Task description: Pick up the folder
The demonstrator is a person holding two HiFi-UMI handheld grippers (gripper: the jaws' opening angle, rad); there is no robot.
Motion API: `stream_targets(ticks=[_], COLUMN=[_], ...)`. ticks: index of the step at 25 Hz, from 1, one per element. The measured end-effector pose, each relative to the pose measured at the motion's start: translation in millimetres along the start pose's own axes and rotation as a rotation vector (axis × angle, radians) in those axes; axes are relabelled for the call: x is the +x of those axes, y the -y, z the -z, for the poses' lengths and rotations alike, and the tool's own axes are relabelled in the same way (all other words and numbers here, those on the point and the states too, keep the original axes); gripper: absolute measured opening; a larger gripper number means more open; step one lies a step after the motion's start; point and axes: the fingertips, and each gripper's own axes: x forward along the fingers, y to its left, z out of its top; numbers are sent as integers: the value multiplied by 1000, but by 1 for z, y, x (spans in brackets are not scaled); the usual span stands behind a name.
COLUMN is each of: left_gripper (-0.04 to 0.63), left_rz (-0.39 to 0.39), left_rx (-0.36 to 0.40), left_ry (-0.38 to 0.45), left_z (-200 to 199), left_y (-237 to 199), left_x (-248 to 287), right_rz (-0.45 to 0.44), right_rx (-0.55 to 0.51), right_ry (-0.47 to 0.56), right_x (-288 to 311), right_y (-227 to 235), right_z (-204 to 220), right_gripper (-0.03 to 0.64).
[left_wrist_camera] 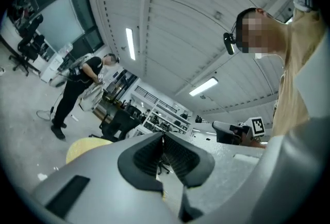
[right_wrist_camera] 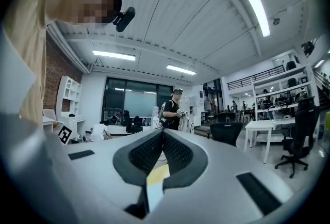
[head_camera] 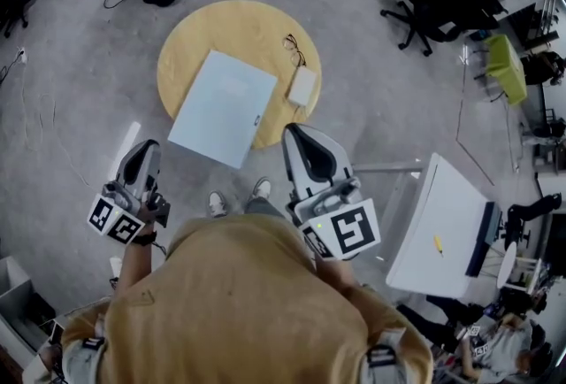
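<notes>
On the table (head_camera: 190, 35) we see the folder (head_camera: 224, 108), overhanging its near edge. Beside the table we hold the left gripper (head_camera: 141, 159) and right gripper (head_camera: 303, 142), both pressed together, empty.

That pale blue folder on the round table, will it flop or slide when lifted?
The folder looks thin and wide, so held by one edge it probably sags. Lying flat on the smooth round table, it likely slides if pushed. Its near edge overhangs the rim, probably easing a pinch.

Matt smooth folder (head_camera: 223, 108), wooden table (head_camera: 212, 28), concrete floor (head_camera: 80, 64)
</notes>
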Motion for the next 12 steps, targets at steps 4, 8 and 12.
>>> stream_targets(ticks=[4,8,12], left_gripper=[8,18,17], left_rz=[32,-73,-194], left_rx=[-360,-583,-772], left_ry=[-81,-160,-168], left_z=[68,145,213], left_y=[-18,-51,-83], left_x=[20,4,-18], right_rz=[-17,-37,-44], right_rx=[11,14,14], right_ry=[0,7,-8], right_x=[3,6,6], right_y=[27,51,70], right_z=[0,-4,-2], right_gripper=[0,0,0])
